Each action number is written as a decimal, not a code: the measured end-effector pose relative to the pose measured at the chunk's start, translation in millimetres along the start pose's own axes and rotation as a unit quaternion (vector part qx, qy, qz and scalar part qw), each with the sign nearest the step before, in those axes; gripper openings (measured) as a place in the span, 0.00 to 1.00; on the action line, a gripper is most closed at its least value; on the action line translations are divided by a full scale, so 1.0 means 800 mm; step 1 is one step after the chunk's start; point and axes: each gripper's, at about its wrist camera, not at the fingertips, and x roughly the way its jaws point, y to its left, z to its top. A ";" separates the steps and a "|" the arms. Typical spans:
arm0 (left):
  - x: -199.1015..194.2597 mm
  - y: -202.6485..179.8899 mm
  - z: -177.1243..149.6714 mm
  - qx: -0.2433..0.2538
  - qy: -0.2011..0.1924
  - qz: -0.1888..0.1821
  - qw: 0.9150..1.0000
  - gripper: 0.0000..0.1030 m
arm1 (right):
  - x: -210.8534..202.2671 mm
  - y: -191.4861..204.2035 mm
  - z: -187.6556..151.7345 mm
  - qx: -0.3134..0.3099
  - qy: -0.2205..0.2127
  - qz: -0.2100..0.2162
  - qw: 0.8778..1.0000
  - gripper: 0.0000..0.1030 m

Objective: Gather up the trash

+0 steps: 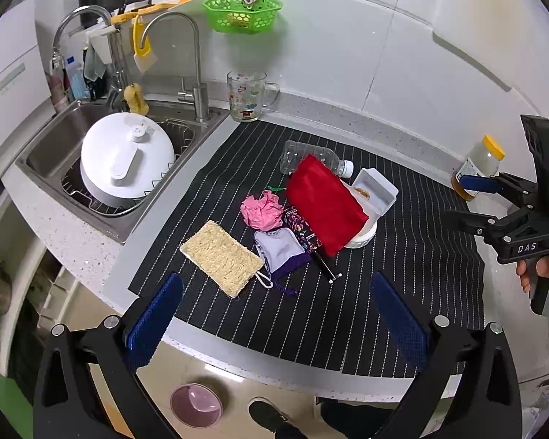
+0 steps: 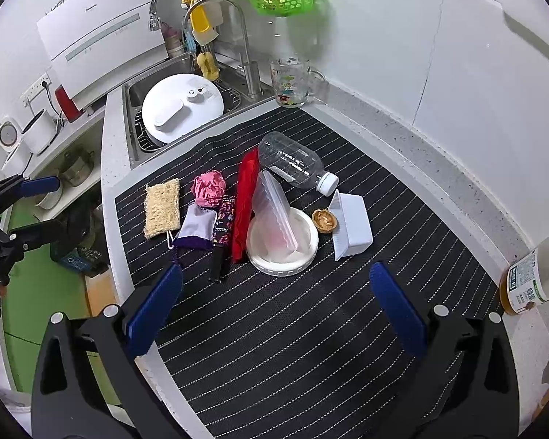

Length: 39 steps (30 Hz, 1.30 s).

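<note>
Green basket (image 1: pixel 242 12) on wall, glass mug (image 1: pixel 246 96) beside sink (image 1: pixel 51 153).

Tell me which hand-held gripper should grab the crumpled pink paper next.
Left, probably. The crumpled pink paper lies on the mat's sink side, ahead of the open left hand-held gripper. The right hand-held gripper, also open, faces the white round lid and would have to reach across the clutter.

Bare striped mat (image 2: pixel 311 329) in front, clutter behind, sink (image 2: pixel 135 117) left

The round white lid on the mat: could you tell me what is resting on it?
A clear ribbed plastic sheet leans on the white lid, beside the red cloth; anything beneath it is covered.
</note>
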 end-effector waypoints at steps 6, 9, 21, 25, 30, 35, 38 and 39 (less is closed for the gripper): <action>0.003 0.002 0.001 0.002 0.001 0.001 1.000 0.95 | 0.000 -0.001 0.000 0.000 -0.001 0.002 1.000 0.97; 0.002 0.001 0.001 0.003 0.001 0.001 1.000 0.95 | 0.001 -0.001 0.000 0.001 -0.001 0.003 1.000 0.97; 0.007 0.001 0.002 0.006 0.004 0.001 1.000 0.95 | 0.002 -0.002 0.000 0.002 0.000 0.005 1.000 0.97; 0.007 0.002 0.002 0.007 0.006 0.002 1.000 0.95 | 0.004 0.000 -0.001 0.002 0.001 0.007 1.000 0.97; 0.007 0.002 0.002 0.009 0.005 0.001 1.000 0.95 | 0.006 0.001 -0.001 0.001 0.003 0.010 1.000 0.97; 0.007 0.001 0.002 0.009 0.007 0.001 1.000 0.95 | 0.007 0.002 -0.001 0.001 0.003 0.011 1.000 0.97; 0.006 0.001 0.004 0.010 0.006 0.000 1.000 0.95 | 0.007 0.002 -0.001 0.000 0.003 0.011 1.000 0.97; 0.006 0.000 0.004 0.010 0.006 0.000 1.000 0.95 | 0.007 0.003 -0.001 0.000 0.004 0.011 1.000 0.97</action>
